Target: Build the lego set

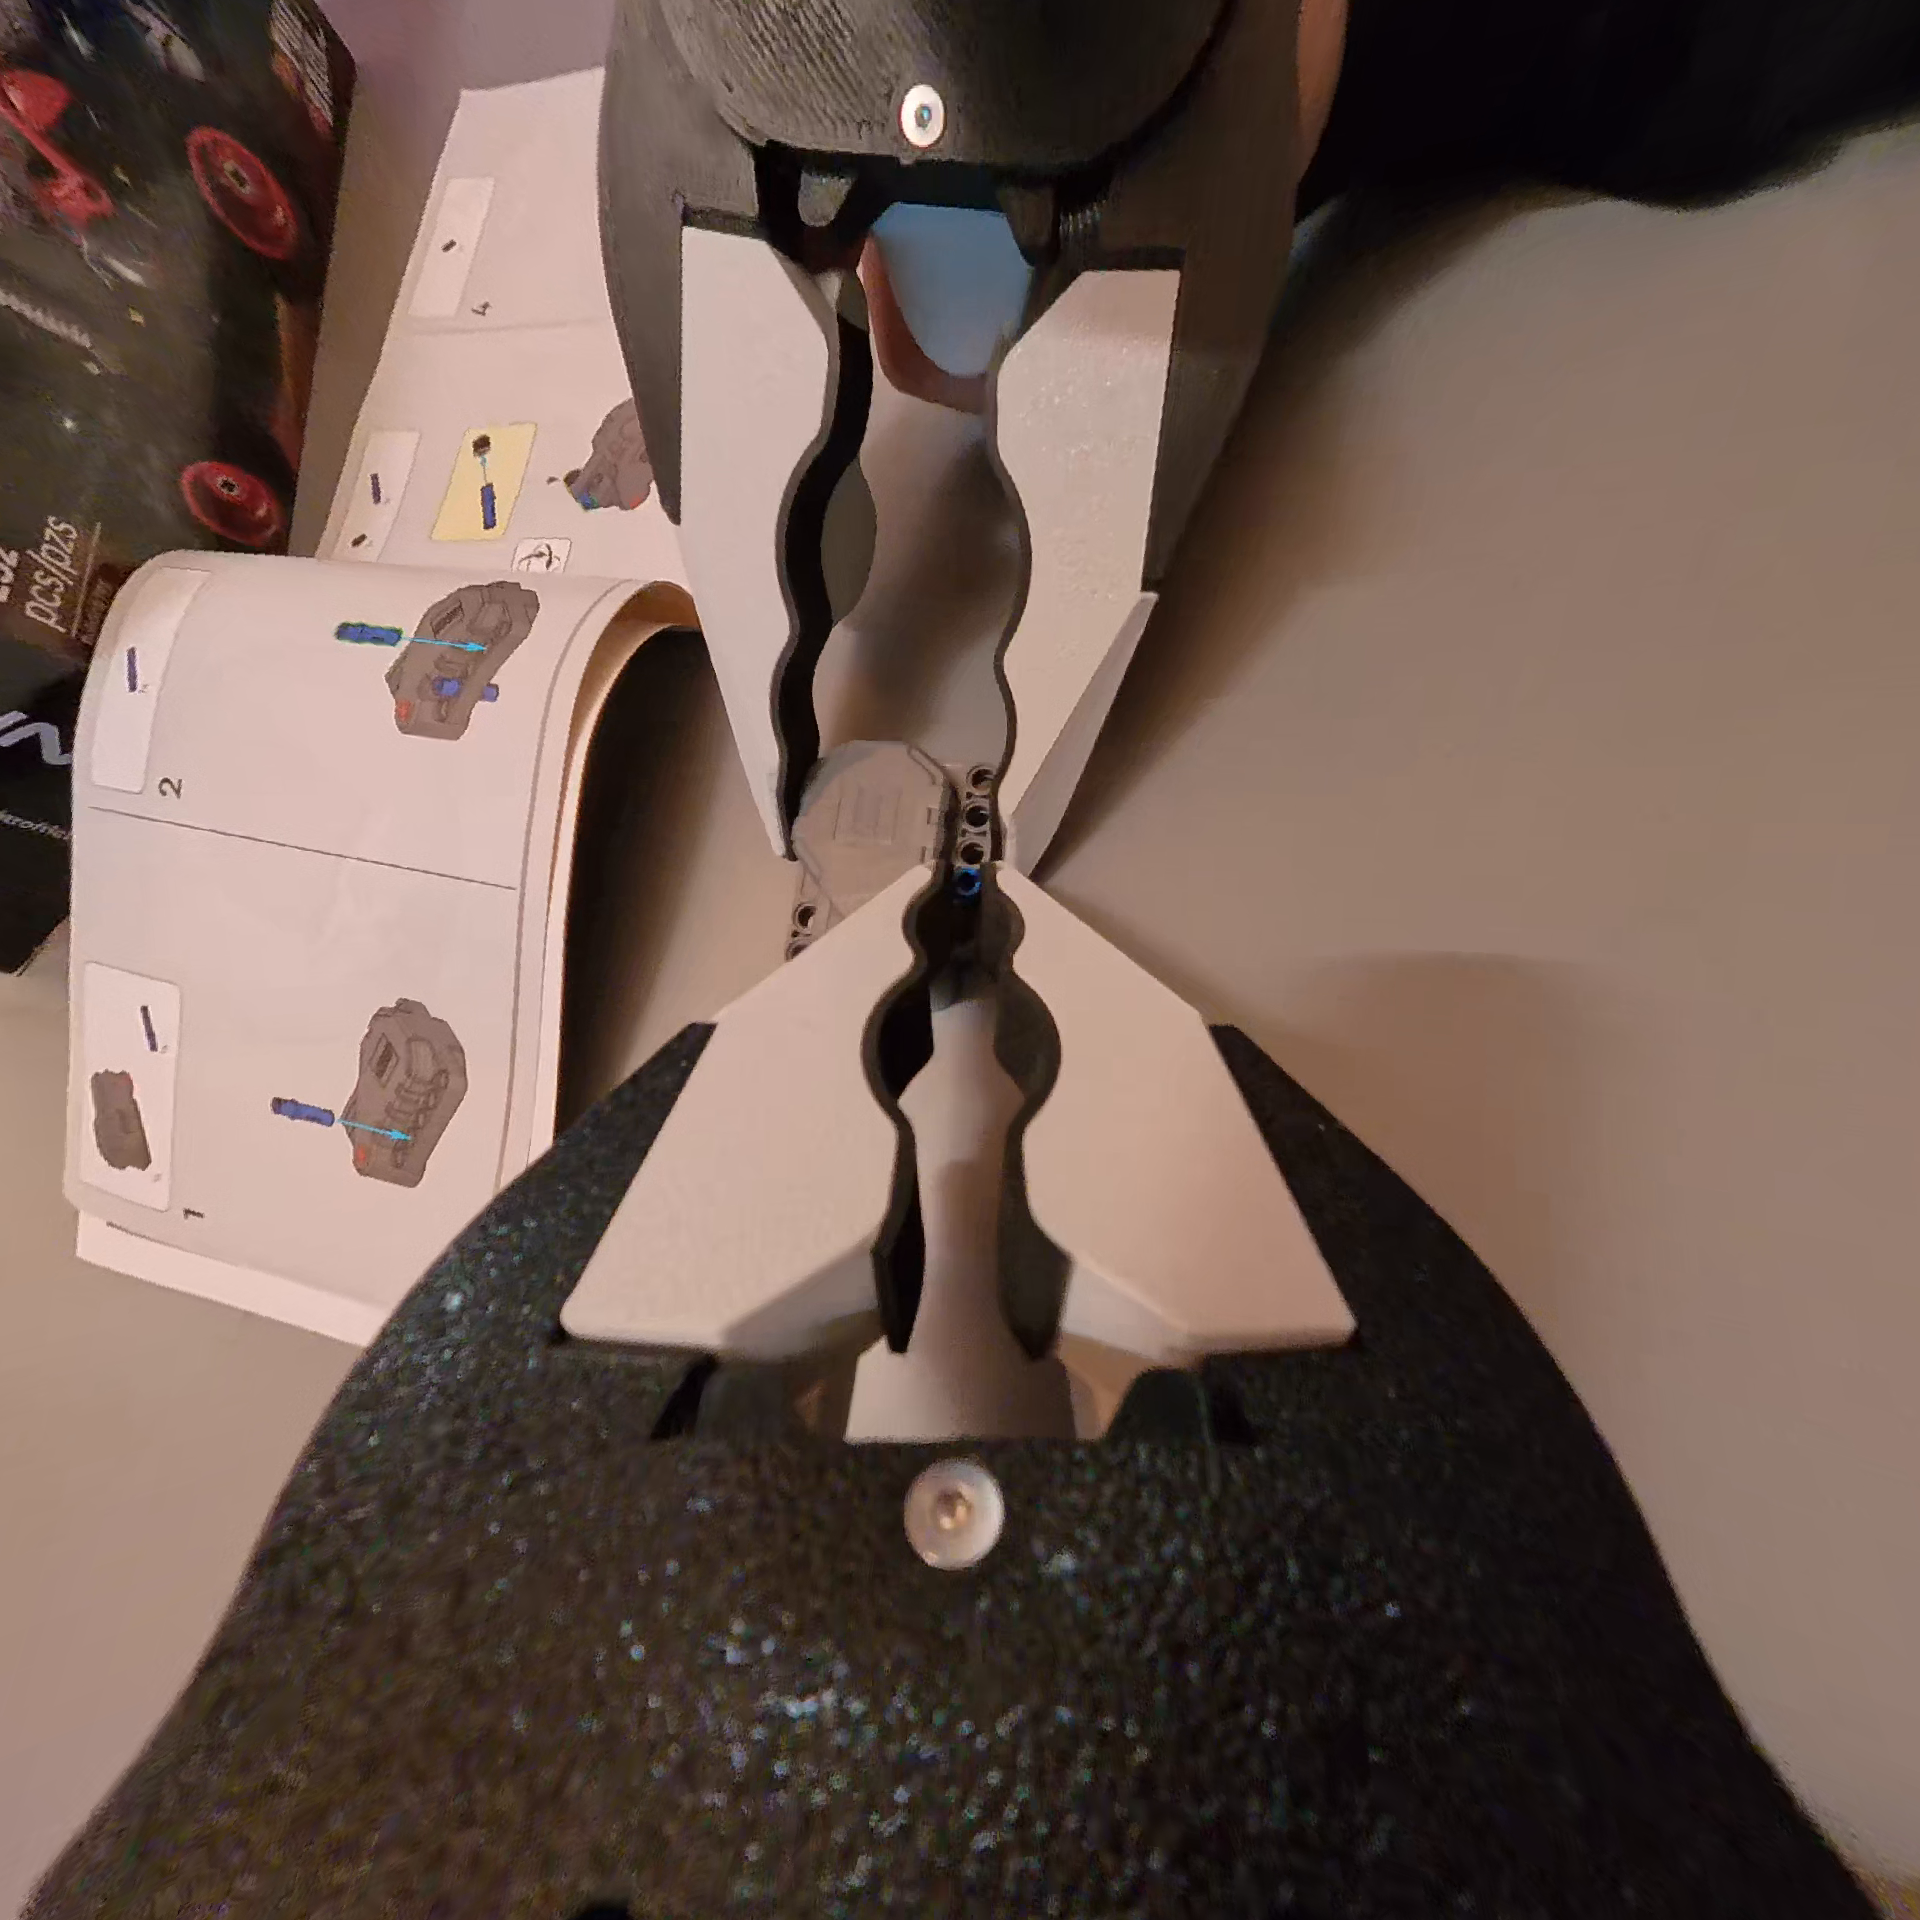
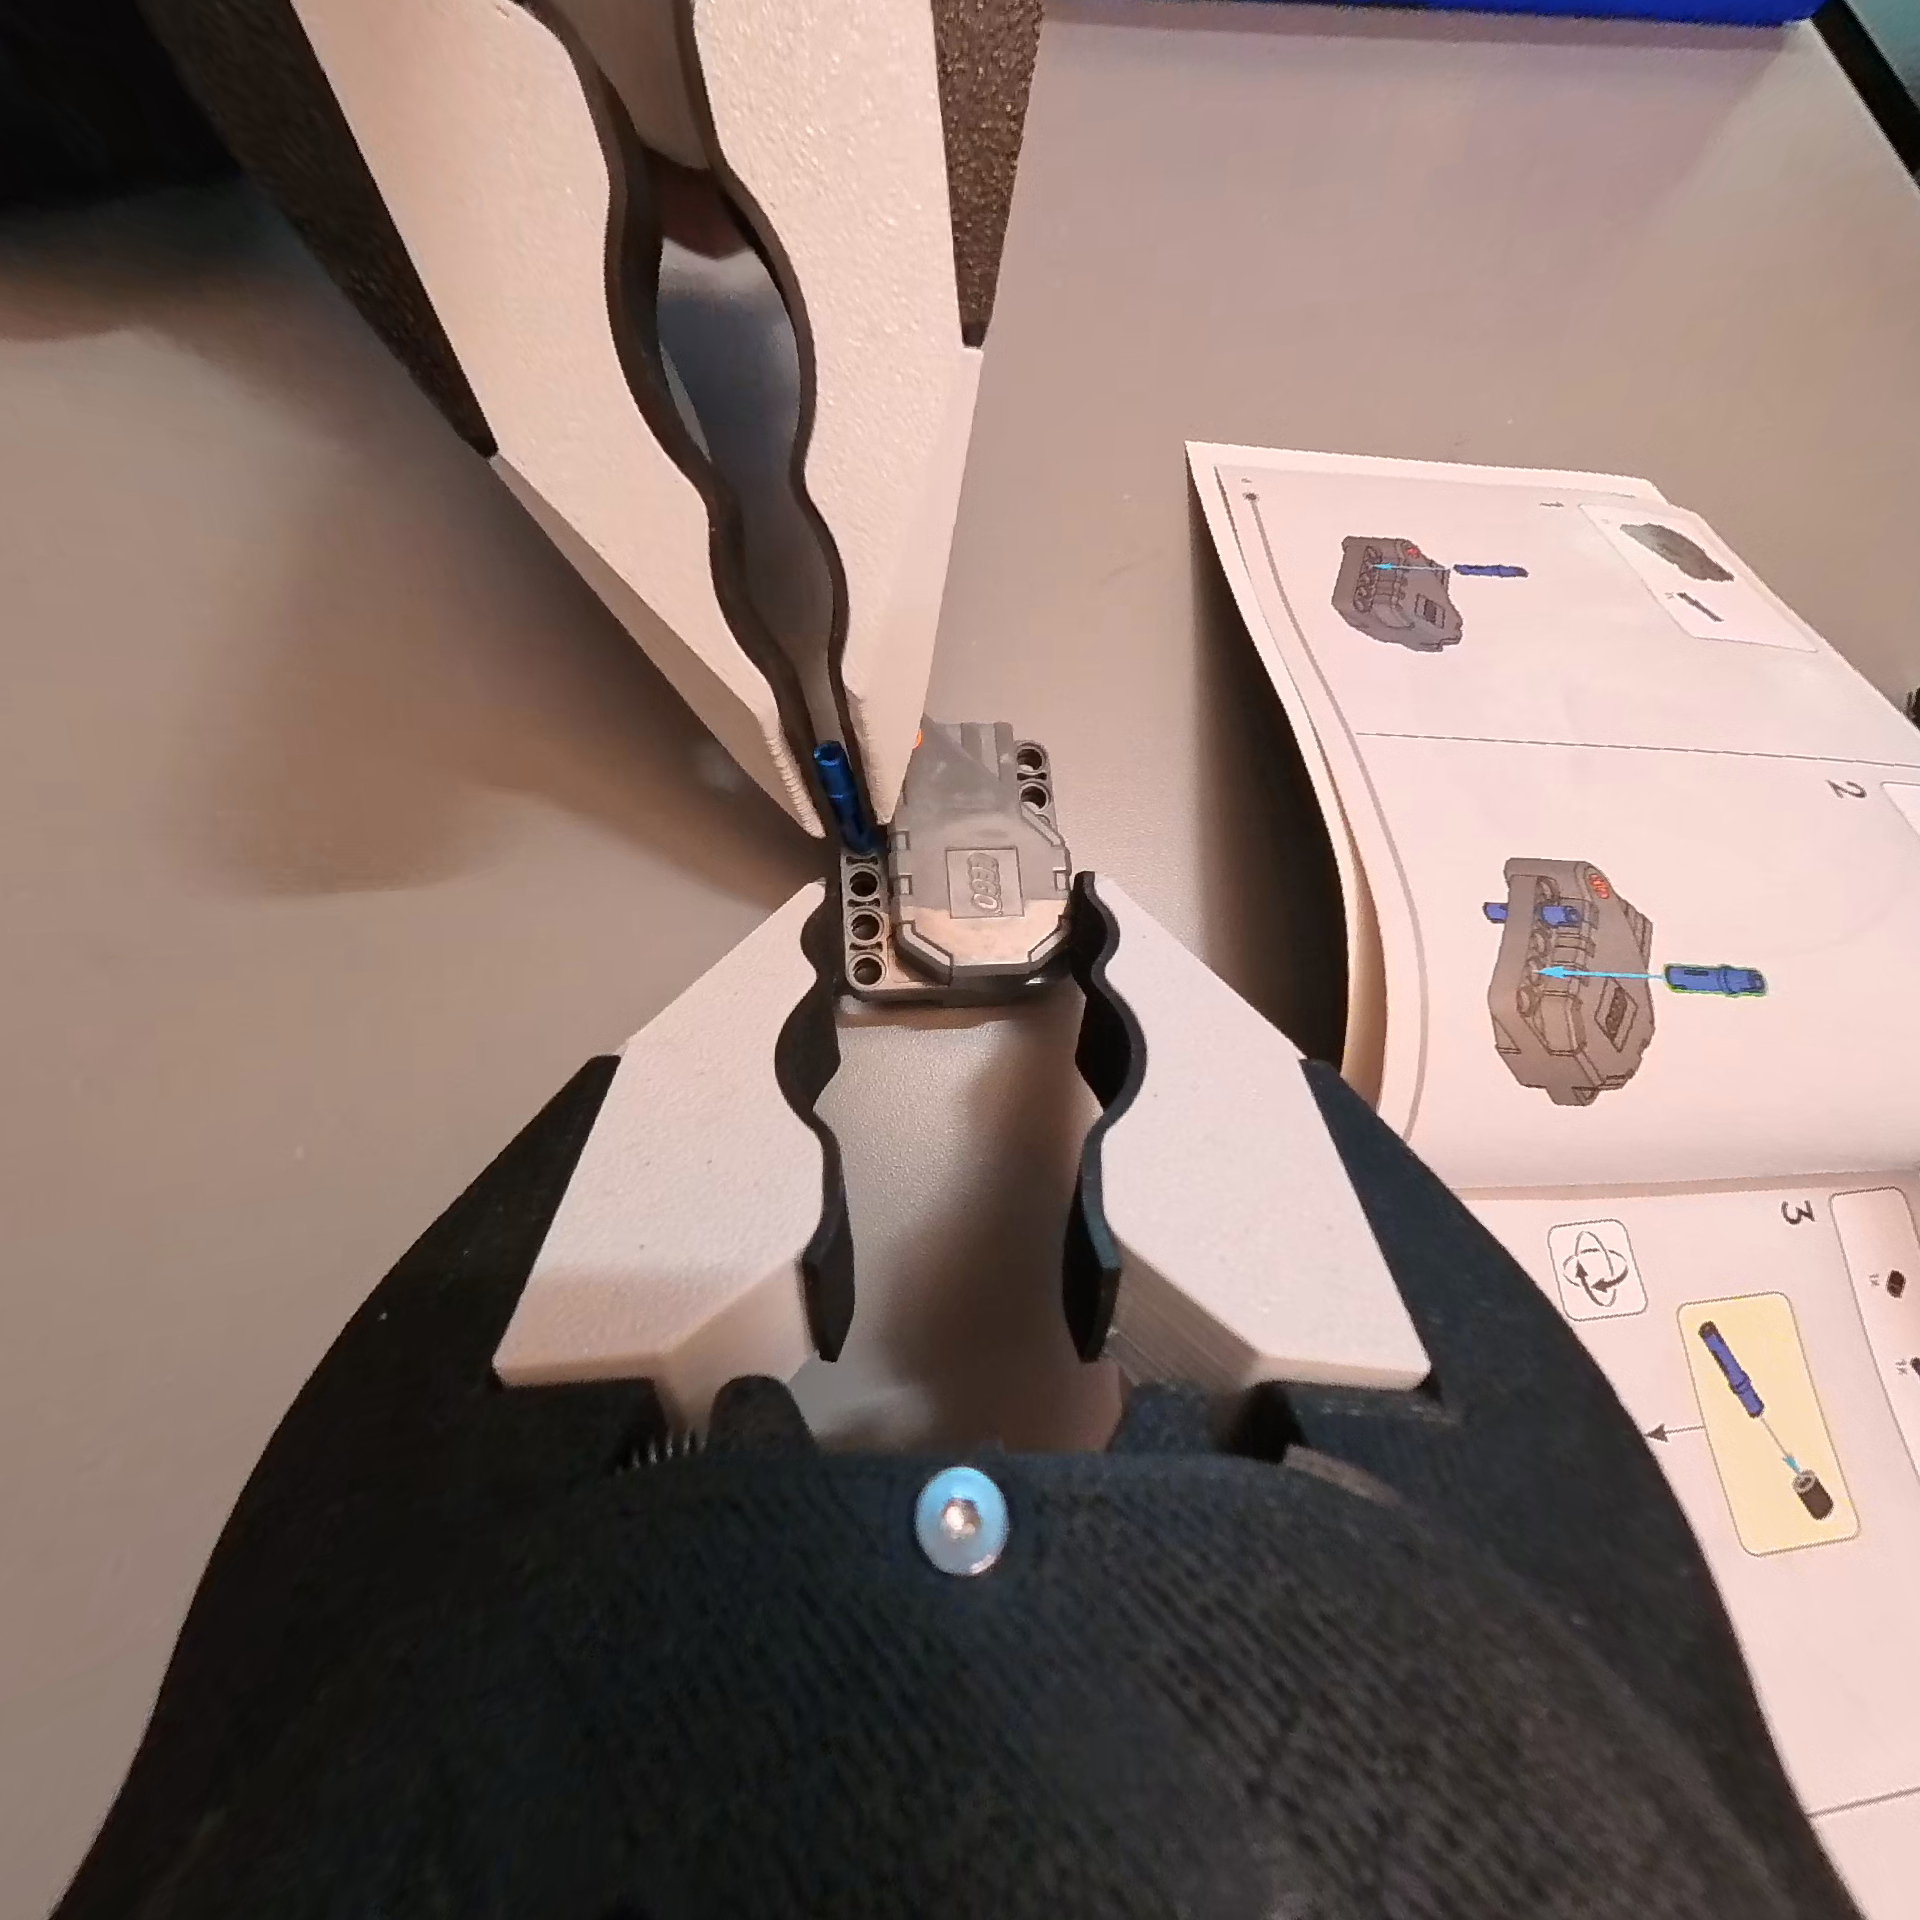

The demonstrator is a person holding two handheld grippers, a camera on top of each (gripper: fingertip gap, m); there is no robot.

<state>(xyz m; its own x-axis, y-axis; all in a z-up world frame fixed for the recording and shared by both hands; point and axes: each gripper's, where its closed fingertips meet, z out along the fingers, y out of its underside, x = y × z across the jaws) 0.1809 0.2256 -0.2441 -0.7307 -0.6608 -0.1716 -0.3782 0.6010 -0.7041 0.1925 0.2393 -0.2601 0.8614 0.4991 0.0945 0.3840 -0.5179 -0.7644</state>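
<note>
The left gripper (image 2: 831, 800) is pinched nearly closed on a blue pin (image 2: 834, 805), whose lower end sits at the top hole of the grey motor block (image 2: 977, 894). In its own view only a blue speck shows between the tips, at the row of holes. The right gripper (image 2: 956, 935) is spread about as wide as the block and holds it by its two sides, just above the worktop (image 2: 312, 623).

The pin leans slightly against the line of the hole. If it is pushed down at that tilt, it will likely jam at the rim or swivel between the smooth tips and drop out. A hard push could also make the block slide or twist in the right gripper, since only the tips grip it near one end. The two grippers stand nose to nose, so a small slip may knock them together.

The instruction booklet (image 2: 1558, 831) lies open beside them, and the set's box (image 1: 156, 260) stands further off.
</note>
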